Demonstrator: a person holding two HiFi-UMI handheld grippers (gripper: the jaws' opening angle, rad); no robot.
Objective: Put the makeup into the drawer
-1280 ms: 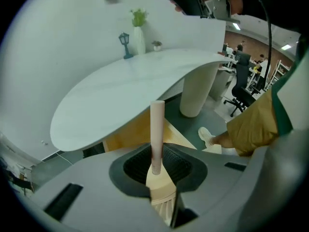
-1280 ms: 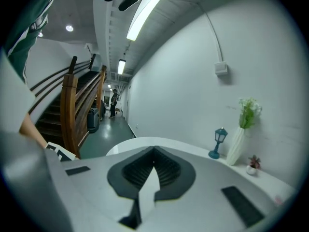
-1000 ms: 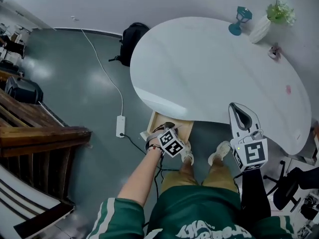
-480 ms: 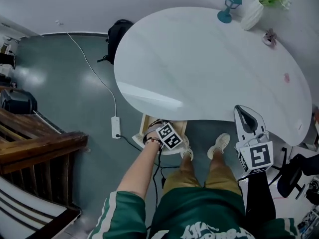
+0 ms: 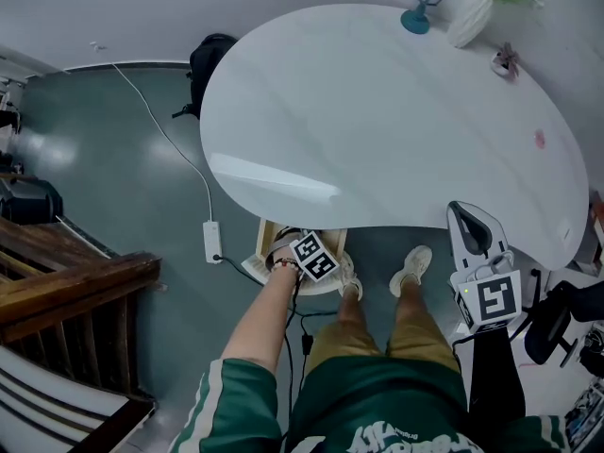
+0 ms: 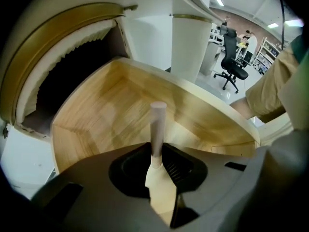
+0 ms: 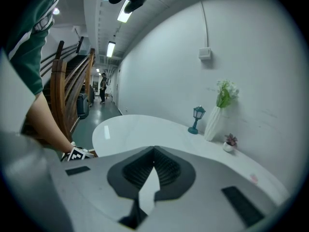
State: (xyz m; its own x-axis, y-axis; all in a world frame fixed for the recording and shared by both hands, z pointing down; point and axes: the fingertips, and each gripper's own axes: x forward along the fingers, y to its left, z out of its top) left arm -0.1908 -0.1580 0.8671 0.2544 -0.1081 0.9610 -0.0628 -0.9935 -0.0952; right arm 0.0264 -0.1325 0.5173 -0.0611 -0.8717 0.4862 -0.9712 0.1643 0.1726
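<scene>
A gray floor (image 5: 113, 159) surrounds one white oval table (image 5: 396, 121). Left of the table are wooden stairs (image 5: 66, 291), one power strip (image 5: 211, 241) and one black backpack (image 5: 209, 59). Under the table's near edge one wooden drawer (image 6: 106, 110) stands open. The left gripper (image 6: 157, 161) points steeply down into it, its jaws pinching one pale makeup stick (image 6: 157, 124). On the table's far edge sit one lantern (image 5: 422, 0), one vase (image 5: 469, 15) and one small pot (image 5: 503, 60). At the table's near right edge the right gripper (image 7: 153, 170) hovers, jaws together, empty.
</scene>
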